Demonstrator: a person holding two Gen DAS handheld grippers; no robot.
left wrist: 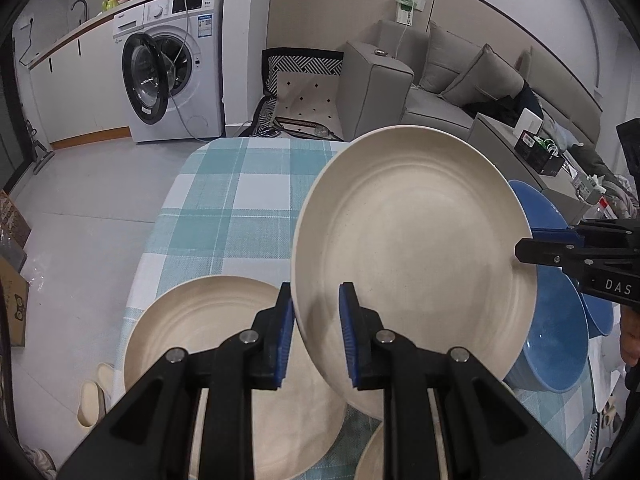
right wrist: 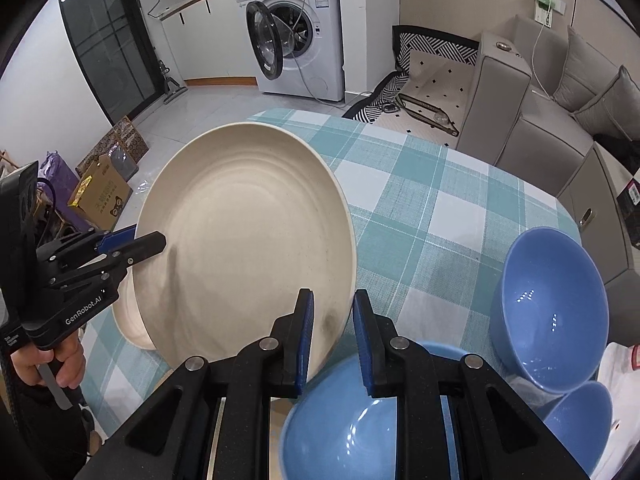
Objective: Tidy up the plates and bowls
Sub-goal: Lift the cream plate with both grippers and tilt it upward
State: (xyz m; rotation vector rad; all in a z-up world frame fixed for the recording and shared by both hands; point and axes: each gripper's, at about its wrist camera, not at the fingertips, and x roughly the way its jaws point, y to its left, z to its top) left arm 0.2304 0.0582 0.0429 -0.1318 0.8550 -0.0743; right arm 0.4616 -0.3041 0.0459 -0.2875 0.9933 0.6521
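1. Cream plate [left wrist: 416, 256] hangs tilted above the checked tablecloth [left wrist: 224, 200], left gripper [left wrist: 316, 334] clamped on its left rim.
2. Right gripper [right wrist: 332, 338] clamps its right rim.
3. Blue bowls [right wrist: 552, 312] sit rightmost.

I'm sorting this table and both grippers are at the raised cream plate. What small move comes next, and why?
Probably lower the raised plate leftward onto the cream plate lying flat on the table, stacking like with like. The left gripper and right gripper each straddle its rim, it hangs tilted above the checked cloth, and the blue bowls sit apart.
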